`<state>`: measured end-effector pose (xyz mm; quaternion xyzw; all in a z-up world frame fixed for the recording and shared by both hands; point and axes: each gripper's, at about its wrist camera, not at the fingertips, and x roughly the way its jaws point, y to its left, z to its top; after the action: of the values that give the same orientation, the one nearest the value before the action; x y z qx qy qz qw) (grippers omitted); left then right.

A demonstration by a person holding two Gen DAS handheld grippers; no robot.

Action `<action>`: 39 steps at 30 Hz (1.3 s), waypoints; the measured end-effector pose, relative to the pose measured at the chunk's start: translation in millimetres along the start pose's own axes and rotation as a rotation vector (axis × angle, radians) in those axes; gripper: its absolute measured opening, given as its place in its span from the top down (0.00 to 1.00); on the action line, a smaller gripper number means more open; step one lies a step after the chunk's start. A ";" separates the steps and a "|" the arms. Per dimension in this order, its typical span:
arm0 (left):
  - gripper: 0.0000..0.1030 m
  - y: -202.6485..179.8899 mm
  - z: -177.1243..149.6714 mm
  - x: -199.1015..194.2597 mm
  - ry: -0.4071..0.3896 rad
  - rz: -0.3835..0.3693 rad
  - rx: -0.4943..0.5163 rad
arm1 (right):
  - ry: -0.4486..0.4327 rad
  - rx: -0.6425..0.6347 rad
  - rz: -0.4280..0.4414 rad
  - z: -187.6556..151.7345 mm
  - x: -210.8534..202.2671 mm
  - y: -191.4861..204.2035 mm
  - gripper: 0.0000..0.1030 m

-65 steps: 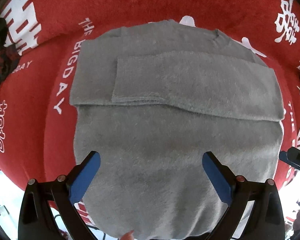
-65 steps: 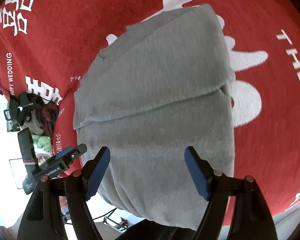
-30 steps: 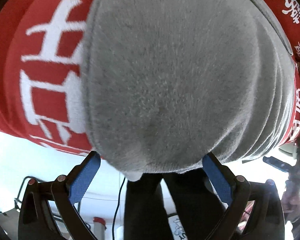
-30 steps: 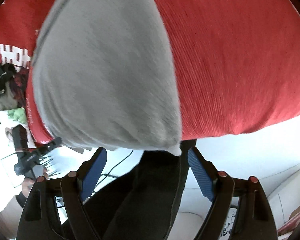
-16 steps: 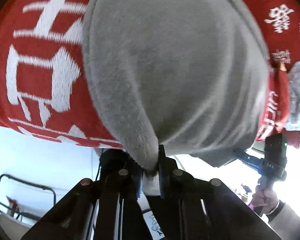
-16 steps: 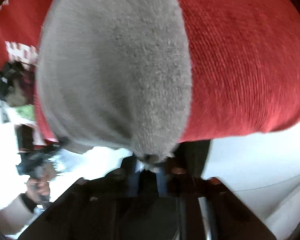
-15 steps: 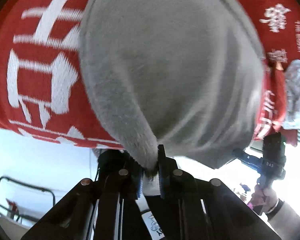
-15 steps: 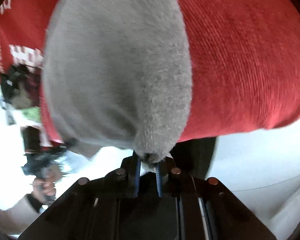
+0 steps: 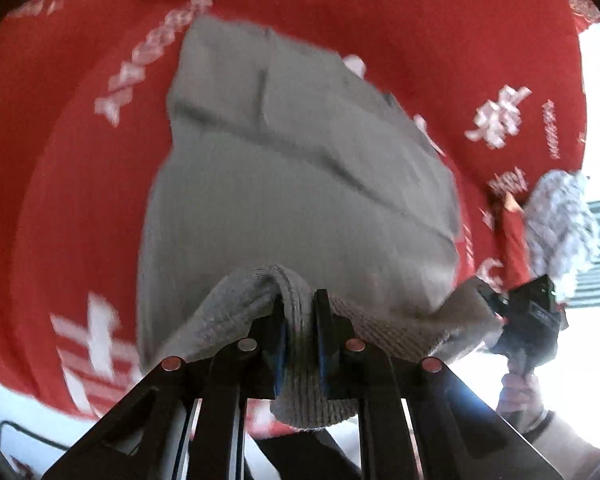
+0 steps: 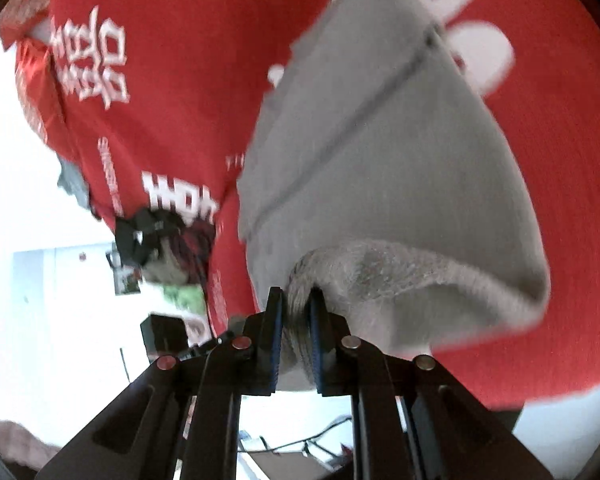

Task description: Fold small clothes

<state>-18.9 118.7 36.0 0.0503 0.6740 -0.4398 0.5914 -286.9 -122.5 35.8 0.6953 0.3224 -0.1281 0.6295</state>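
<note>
Left gripper [image 9: 299, 320] and right gripper [image 10: 296, 316] — both clamped, tilted downward.

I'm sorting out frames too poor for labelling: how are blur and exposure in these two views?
Left wrist view: white lettering on the red cloth smeared, grey sweater soft, tongs sharp. Right wrist view: same motion smear, room at left blown out white.

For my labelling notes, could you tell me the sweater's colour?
Plain grey sweater, clearest in the left wrist view.

The right claw [image 10: 296, 312] pinches the near hem of the grey sweater [image 10: 380, 168], raised off the red cloth [image 10: 172, 80].
</note>
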 end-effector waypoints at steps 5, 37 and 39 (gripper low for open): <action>0.77 -8.8 41.5 13.6 0.012 0.128 -0.008 | -0.039 0.066 -0.049 46.9 11.8 -7.6 0.87; 0.93 -57.2 70.6 -0.8 -0.023 0.280 0.290 | 0.079 -0.523 -0.642 61.7 40.7 74.0 0.94; 0.93 -66.5 81.1 -19.1 -0.066 0.260 0.294 | 0.041 -0.522 -0.615 63.6 28.2 88.8 0.94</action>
<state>8.8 33.9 94.5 0.2083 0.5706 -0.4547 0.6513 -196.9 -175.3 78.6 0.3855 0.5495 -0.2105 0.7107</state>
